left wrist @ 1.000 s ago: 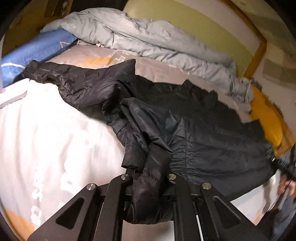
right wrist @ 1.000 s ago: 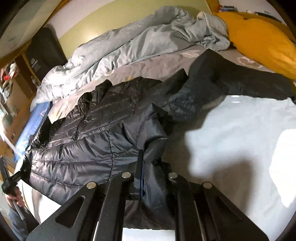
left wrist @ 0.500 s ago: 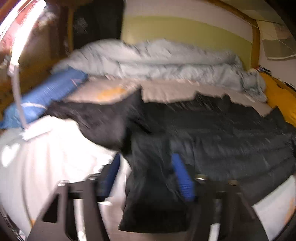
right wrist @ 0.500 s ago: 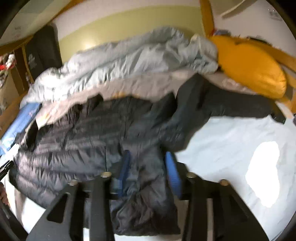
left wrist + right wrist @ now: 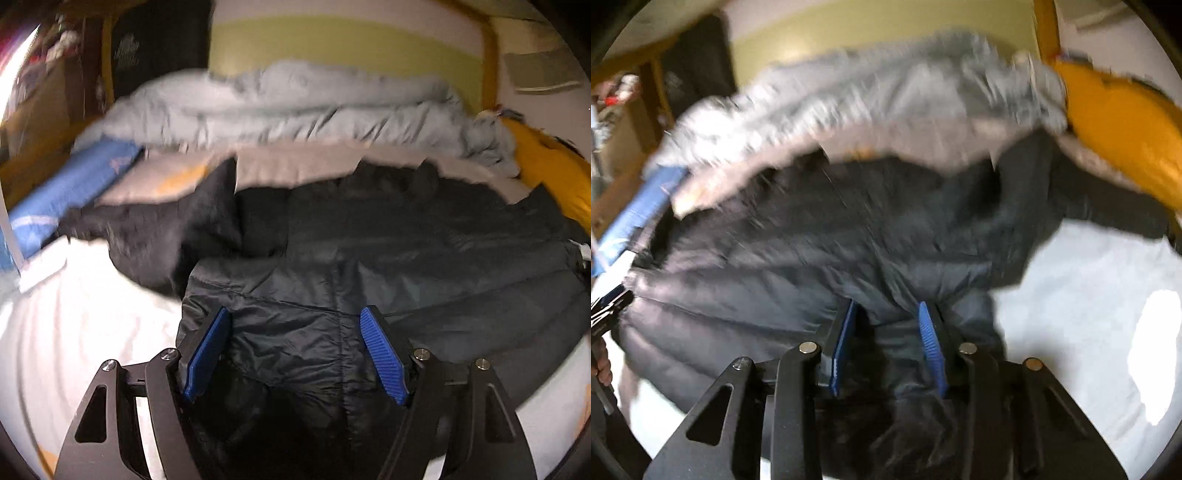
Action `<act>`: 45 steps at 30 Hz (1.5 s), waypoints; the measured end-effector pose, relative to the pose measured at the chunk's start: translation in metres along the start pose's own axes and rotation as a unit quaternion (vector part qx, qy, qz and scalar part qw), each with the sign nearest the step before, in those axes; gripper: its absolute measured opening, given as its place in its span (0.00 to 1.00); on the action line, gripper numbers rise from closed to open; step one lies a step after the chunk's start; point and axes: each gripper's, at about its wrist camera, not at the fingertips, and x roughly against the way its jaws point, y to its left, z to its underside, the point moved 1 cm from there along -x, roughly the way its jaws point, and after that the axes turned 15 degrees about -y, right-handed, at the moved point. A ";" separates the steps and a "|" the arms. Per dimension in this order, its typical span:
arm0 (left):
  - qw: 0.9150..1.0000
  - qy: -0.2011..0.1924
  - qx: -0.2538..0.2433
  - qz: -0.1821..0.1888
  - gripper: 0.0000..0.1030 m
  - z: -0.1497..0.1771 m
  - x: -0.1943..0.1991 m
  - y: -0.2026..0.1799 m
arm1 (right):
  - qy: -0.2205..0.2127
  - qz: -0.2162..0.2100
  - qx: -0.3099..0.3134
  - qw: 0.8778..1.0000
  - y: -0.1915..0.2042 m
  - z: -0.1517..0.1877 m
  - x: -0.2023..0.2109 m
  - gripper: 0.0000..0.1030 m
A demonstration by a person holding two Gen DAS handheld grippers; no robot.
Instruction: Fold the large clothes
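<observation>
The black puffer jacket (image 5: 388, 258) lies spread across the white bed sheet (image 5: 74, 332), collar toward the far side, one sleeve (image 5: 155, 236) flung out to the left in the left wrist view and the other sleeve (image 5: 1089, 199) reaching toward the yellow pillow (image 5: 1119, 140). The left tool (image 5: 295, 350) has just been opening: its blue pads stand wide apart on either side of the jacket's hem, pressing nothing. The right tool (image 5: 886, 347) has just been closing again; a fold of the hem sits between its pads, which stand partly apart, and blur hides whether they touch it. Beyond the jacket a rumpled grey duvet (image 5: 295, 110) is heaped against the green wall (image 5: 332, 44), with a blue roll (image 5: 74, 188) at the bed's left.
</observation>
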 end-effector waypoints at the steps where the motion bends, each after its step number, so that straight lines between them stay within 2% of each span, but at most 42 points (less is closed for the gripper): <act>1: 1.000 0.013 0.014 -0.001 0.73 0.003 -0.009 0.004 | 0.013 0.004 -0.007 1.000 -0.005 0.003 -0.009 0.30; 5: 0.999 0.041 0.019 -0.015 0.74 0.017 -0.025 0.007 | 0.054 -0.013 -0.040 0.998 -0.021 0.015 -0.026 0.30; 10: 0.999 0.037 -0.008 -0.027 0.74 0.025 -0.025 -0.002 | 0.060 -0.010 -0.027 0.998 -0.019 0.018 -0.026 0.30; 13: 0.999 0.023 -0.011 -0.030 0.74 0.022 -0.022 -0.001 | 0.050 -0.005 -0.020 0.999 -0.017 0.016 -0.021 0.31; 16: 0.999 -0.019 -0.022 -0.025 0.73 0.011 -0.001 -0.005 | 0.016 0.001 -0.018 1.000 -0.013 0.007 -0.003 0.32; 18: 0.997 -0.065 -0.028 -0.020 0.73 0.002 0.021 -0.010 | -0.030 -0.010 -0.014 0.999 -0.009 -0.003 0.020 0.34; 20: 0.994 -0.104 -0.033 -0.016 0.73 -0.006 0.043 -0.016 | -0.074 -0.022 -0.011 0.997 -0.004 -0.011 0.040 0.45; 21: 0.992 -0.120 -0.032 -0.010 0.74 -0.010 0.052 -0.018 | -0.090 -0.026 -0.009 0.996 -0.004 -0.013 0.049 0.47; 22: 0.990 -0.136 -0.031 -0.008 0.76 -0.014 0.061 -0.021 | -0.110 -0.030 -0.006 0.994 -0.003 -0.015 0.059 0.48; 23: 0.988 -0.151 -0.031 -0.009 0.82 -0.017 0.070 -0.024 | -0.122 -0.032 -0.003 0.992 -0.002 -0.017 0.066 0.49; 25: 0.983 -0.182 -0.030 -0.004 0.84 -0.023 0.087 -0.030 | -0.152 -0.036 0.002 0.988 -0.002 -0.021 0.081 0.54; 26: 0.982 -0.188 -0.033 -0.003 0.85 -0.025 0.092 -0.032 | -0.168 -0.037 0.004 0.985 -0.002 -0.022 0.088 0.60; 28: 0.978 -0.203 -0.041 -0.006 0.87 -0.031 0.099 -0.039 | -0.195 -0.033 0.004 0.980 -0.004 -0.027 0.096 0.64; 31: 0.975 -0.216 -0.050 -0.004 0.92 -0.039 0.104 -0.048 | -0.221 -0.028 -0.011 0.975 -0.011 -0.032 0.104 0.67; 33: 0.973 -0.223 -0.053 -0.005 1.00 -0.044 0.105 -0.051 | -0.235 -0.024 -0.024 0.972 -0.018 -0.035 0.106 0.68; 39: 0.969 -0.241 -0.047 0.001 1.00 -0.068 0.107 -0.061 | -0.274 0.017 -0.031 0.961 -0.041 -0.047 0.119 0.71; 40: 0.969 -0.244 -0.037 0.005 1.00 -0.076 0.106 -0.062 | -0.276 0.014 -0.041 0.960 -0.049 -0.052 0.120 0.74; 42: 0.968 -0.247 -0.026 0.011 1.00 -0.085 0.102 -0.064 | -0.283 0.020 -0.070 0.956 -0.069 -0.060 0.121 0.74; 45: 0.967 -0.256 -0.021 0.003 1.00 -0.094 0.092 -0.066 | -0.279 0.053 -0.126 0.950 -0.108 -0.070 0.113 0.74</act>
